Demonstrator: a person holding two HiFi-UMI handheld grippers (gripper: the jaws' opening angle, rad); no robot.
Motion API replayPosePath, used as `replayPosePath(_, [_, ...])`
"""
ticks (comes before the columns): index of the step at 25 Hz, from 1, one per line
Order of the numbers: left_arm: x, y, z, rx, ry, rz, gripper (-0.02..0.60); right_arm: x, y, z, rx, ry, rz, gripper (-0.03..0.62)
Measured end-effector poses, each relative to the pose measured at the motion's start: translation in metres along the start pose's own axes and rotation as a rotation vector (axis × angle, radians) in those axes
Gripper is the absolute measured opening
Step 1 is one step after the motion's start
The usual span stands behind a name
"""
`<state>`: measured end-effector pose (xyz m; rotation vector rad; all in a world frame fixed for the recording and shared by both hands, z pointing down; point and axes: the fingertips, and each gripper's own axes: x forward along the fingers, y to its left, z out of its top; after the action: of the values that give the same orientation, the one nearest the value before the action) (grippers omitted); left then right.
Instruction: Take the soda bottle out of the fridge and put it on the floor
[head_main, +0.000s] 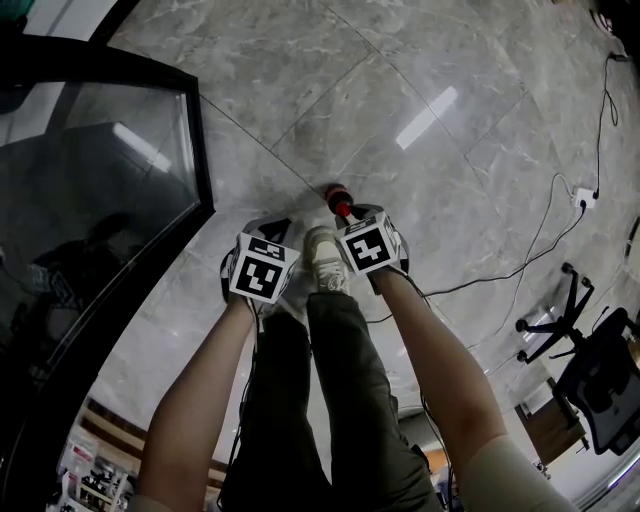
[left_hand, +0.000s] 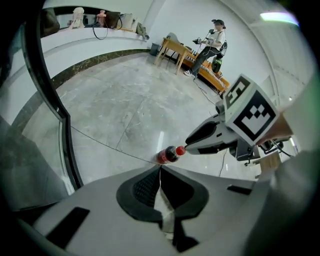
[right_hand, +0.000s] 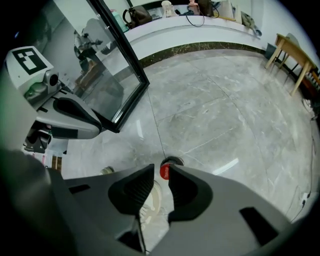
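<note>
The soda bottle (head_main: 338, 197), dark with a red cap, stands on the grey marble floor in front of the person's shoe. My right gripper (head_main: 347, 212) hangs right over its top. In the right gripper view the red cap (right_hand: 164, 171) sits at the tips of the right gripper (right_hand: 161, 172), against the right jaw, with a gap left to the other jaw. The left gripper view shows the soda bottle (left_hand: 166, 155) with the right gripper (left_hand: 188, 145) at its cap. My left gripper (left_hand: 160, 170) is shut and empty, held beside the right one (head_main: 270, 226).
The fridge's glass door (head_main: 200, 150) with its black frame stands open at the left. A shoe (head_main: 325, 255) is just behind the bottle. Cables (head_main: 520, 265), a power strip (head_main: 583, 198) and an office chair (head_main: 600, 370) are at the right. A wooden table (left_hand: 175, 50) and a person (left_hand: 210, 42) are far off.
</note>
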<state>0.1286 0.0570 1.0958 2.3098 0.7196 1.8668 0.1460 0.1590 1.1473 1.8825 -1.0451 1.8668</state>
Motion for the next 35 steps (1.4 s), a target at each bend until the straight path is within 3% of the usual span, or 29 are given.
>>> replayPosePath(3, [-0.019, 0.000, 0.010, -0.009, -0.016, 0.014, 0.008, -0.025, 0.002, 0.012, -0.030, -0.030, -0.015, 0.045])
replayPosePath(9, [-0.072, -0.006, 0.029, -0.044, -0.045, 0.033, 0.008, -0.092, 0.003, 0.045, 0.014, -0.117, -0.021, 0.026])
replayPosePath(18, [-0.178, -0.026, 0.085, -0.046, -0.189, 0.060, 0.006, -0.211, 0.025, 0.087, -0.042, -0.224, -0.052, 0.013])
replayPosePath(28, [-0.319, -0.051, 0.140, -0.008, -0.357, 0.111, 0.006, -0.390, 0.081, 0.176, -0.081, -0.479, -0.077, 0.005])
replayPosePath(35, [-0.453, -0.093, 0.172, 0.049, -0.460, 0.166, 0.006, -0.539, 0.132, 0.208, -0.160, -0.630, -0.103, 0.003])
